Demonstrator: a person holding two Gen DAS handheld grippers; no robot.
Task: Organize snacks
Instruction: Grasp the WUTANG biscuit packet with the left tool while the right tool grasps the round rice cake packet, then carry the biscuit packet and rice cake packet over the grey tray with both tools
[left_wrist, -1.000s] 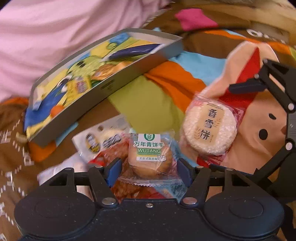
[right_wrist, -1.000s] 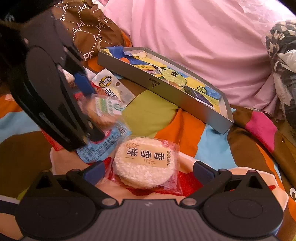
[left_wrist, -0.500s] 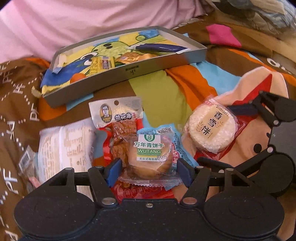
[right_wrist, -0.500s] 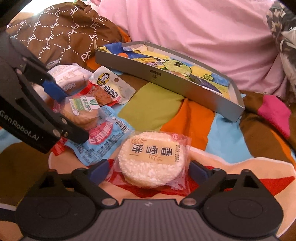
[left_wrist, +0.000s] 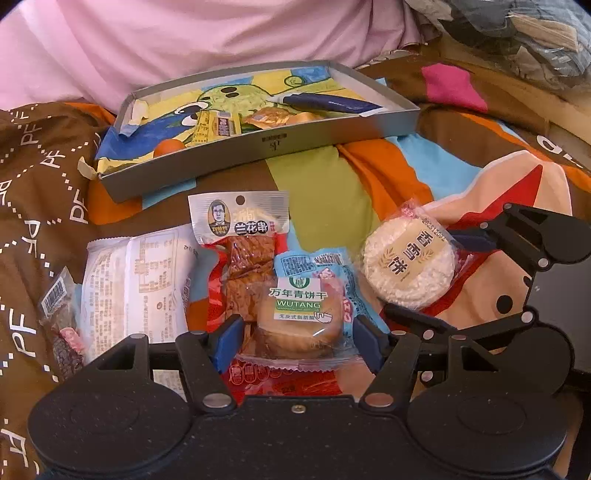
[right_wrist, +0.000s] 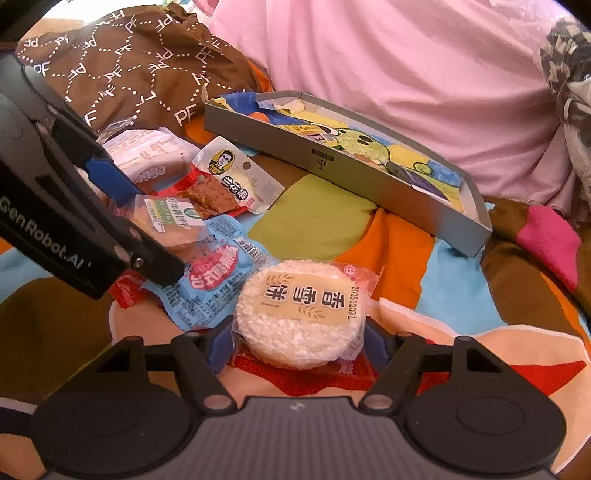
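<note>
My left gripper (left_wrist: 297, 334) is shut on a round biscuit packet (left_wrist: 299, 314) with a green and white label, held just above a pile of snacks. The right wrist view shows that same gripper (right_wrist: 147, 221) from the side, biscuit packet (right_wrist: 170, 225) between its blue pads. My right gripper (right_wrist: 295, 343) has closed on a white rice cracker packet (right_wrist: 299, 314), which lies low over the colourful blanket. The rice cracker (left_wrist: 408, 267) also shows at the right of the left wrist view. A grey tray (left_wrist: 277, 144) lies beyond the snacks.
The tray (right_wrist: 321, 162) holds a blue pen (left_wrist: 325, 101) and small wrapped snacks (left_wrist: 218, 127). Loose on the blanket lie a tofu snack packet (left_wrist: 240, 236), a white packet (left_wrist: 136, 280) and a blue packet (right_wrist: 218, 280). Pink bedding (left_wrist: 184, 44) rises behind the tray.
The left gripper has swung round and come down over the snack pile, still gripping the biscuit. The right gripper's fingers have narrowed onto the rice cracker.
</note>
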